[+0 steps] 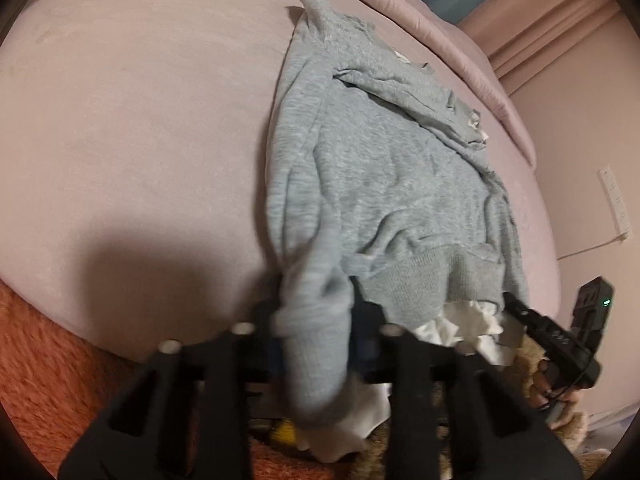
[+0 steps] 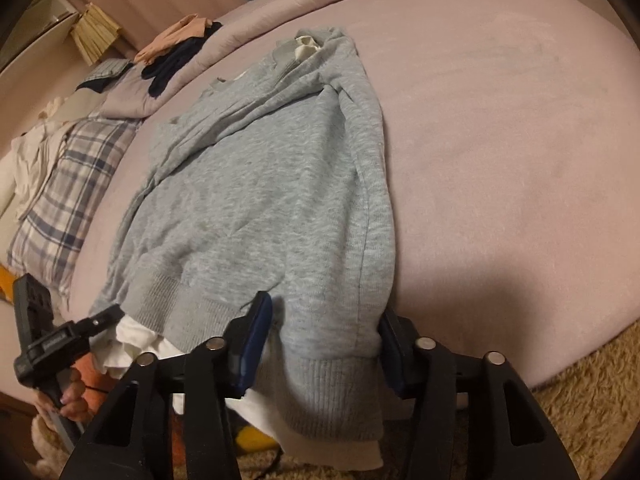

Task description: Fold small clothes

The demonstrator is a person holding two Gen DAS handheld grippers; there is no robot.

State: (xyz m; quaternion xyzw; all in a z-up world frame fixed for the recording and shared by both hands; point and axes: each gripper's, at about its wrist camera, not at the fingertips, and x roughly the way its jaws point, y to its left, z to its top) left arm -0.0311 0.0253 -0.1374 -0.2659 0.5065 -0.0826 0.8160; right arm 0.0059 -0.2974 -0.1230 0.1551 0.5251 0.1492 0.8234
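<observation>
A grey sweatshirt (image 1: 380, 184) (image 2: 260, 200) lies spread on a pink bed (image 1: 140, 140) (image 2: 500, 140), its ribbed hem hanging over the near edge. My left gripper (image 1: 316, 308) is shut on a bunched fold at the hem's left corner. My right gripper (image 2: 324, 316) has its blue pads (image 2: 252, 336) pressed on either side of the hem's right corner. Each gripper shows in the other's view: the right one (image 1: 516, 306) at the hem, the left one (image 2: 112, 314) at the far left. A white layer (image 1: 460, 324) (image 2: 136, 340) sticks out below the hem.
A plaid pillow (image 2: 72, 184) and a heap of dark and peach clothes (image 2: 176, 48) lie on the bed's left side. An orange rug (image 1: 48, 360) and a beige shaggy rug (image 2: 580, 400) cover the floor below the bed's edge. A pink wall (image 1: 580, 140) rises at the right.
</observation>
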